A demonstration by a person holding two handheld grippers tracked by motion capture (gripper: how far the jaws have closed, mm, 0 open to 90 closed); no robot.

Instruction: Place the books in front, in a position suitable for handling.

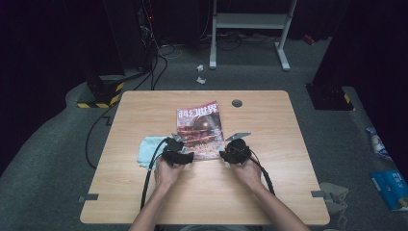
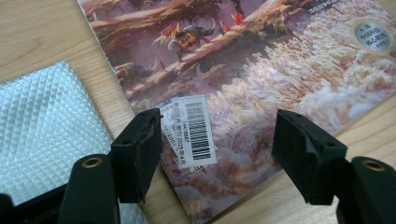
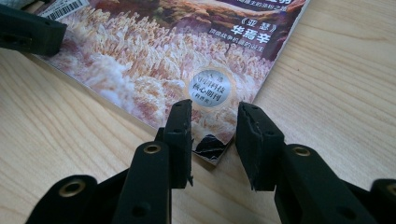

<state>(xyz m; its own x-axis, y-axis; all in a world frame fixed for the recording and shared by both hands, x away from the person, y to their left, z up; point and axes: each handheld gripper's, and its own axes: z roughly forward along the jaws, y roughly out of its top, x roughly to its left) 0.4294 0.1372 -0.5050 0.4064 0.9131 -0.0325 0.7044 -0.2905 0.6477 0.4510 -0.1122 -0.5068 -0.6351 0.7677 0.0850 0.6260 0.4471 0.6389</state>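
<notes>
A magazine (image 1: pixel 199 125) with a reddish cover lies flat in the middle of the wooden table (image 1: pixel 269 192). My left gripper (image 1: pixel 188 157) hovers open over the magazine's near left corner. In the left gripper view its jaws (image 2: pixel 217 140) straddle the white barcode label (image 2: pixel 194 128) on the magazine (image 2: pixel 261 79). My right gripper (image 1: pixel 225 155) sits at the near right corner. Its jaws (image 3: pixel 214 121) stand a little apart, with the corner of the magazine (image 3: pixel 154 70) low between them. One finger of the left gripper (image 3: pixel 28 30) shows far off in the right gripper view.
A light blue quilted cloth (image 1: pixel 148 150) (image 2: pixel 42 126) lies just left of the magazine, beside my left gripper. A grey grommet (image 1: pixel 236 103) sits near the table's far edge. A white stand (image 1: pixel 250 21), cables and a yellow-black base (image 1: pixel 103 96) are on the floor beyond.
</notes>
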